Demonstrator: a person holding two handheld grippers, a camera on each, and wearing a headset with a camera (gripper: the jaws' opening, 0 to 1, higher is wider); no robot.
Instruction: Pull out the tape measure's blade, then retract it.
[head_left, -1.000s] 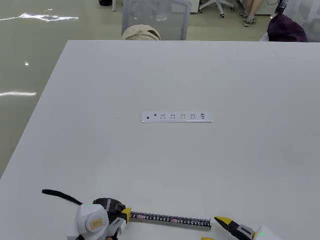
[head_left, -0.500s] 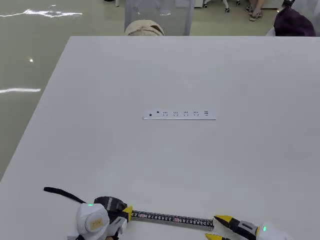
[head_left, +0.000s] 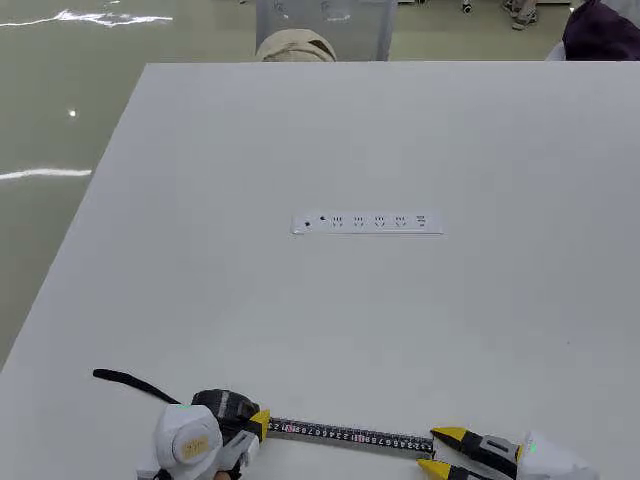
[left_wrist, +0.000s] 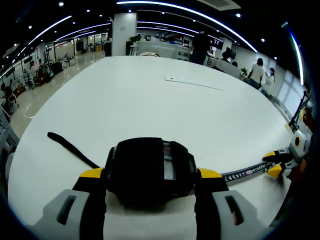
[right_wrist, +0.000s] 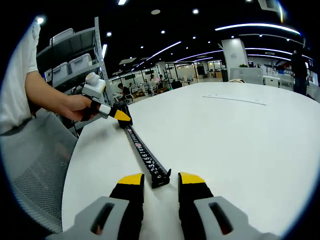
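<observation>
My left gripper (left_wrist: 151, 176) clamps the tape measure (left_wrist: 150, 157) as anchor, while at its three o'clock my right gripper (right_wrist: 161, 180), jaws slightly parted, straddles the blade (right_wrist: 142, 150) tip.

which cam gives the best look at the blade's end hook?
Right gripper view: the end hook sits close up between the right gripper's open jaws, with blade markings readable. Head view has it small at the bottom edge. Left gripper view has it tiny and distant, far right.

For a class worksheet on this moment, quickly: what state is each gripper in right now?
Left gripper: shut on the tape measure.
Right gripper: open, its jaws either side of the blade end.
</observation>
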